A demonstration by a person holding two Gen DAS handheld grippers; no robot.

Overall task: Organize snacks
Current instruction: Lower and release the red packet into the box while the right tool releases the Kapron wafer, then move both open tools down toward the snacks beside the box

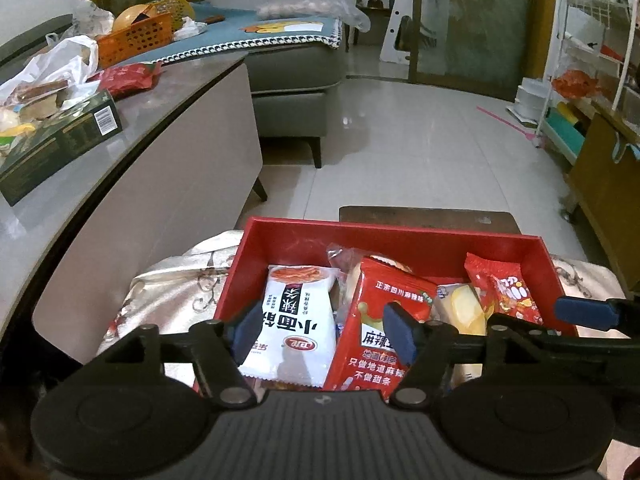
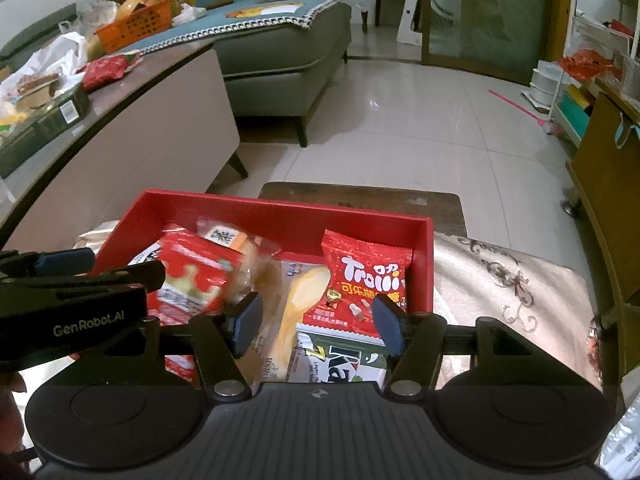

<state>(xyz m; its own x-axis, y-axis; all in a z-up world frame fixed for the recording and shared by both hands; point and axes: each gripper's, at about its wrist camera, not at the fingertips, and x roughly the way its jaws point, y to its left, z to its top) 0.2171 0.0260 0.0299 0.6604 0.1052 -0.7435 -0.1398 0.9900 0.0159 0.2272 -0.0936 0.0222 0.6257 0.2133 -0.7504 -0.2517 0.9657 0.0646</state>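
Observation:
A red box sits on a patterned cloth and holds several snack packets. In the left wrist view it holds a white noodle-snack packet, a red spicy-strip packet, a yellow bun in clear wrap and a red gummy packet. The right wrist view shows the red Trolli gummy packet, the bun and a green-white packet. My left gripper is open and empty above the box's left half. My right gripper is open and empty above its right half.
A grey-topped cabinet at left carries a dark green box, plastic bags, a red packet and an orange basket. A sofa stands behind. A dark wooden stool is beyond the box; a wooden cabinet at right.

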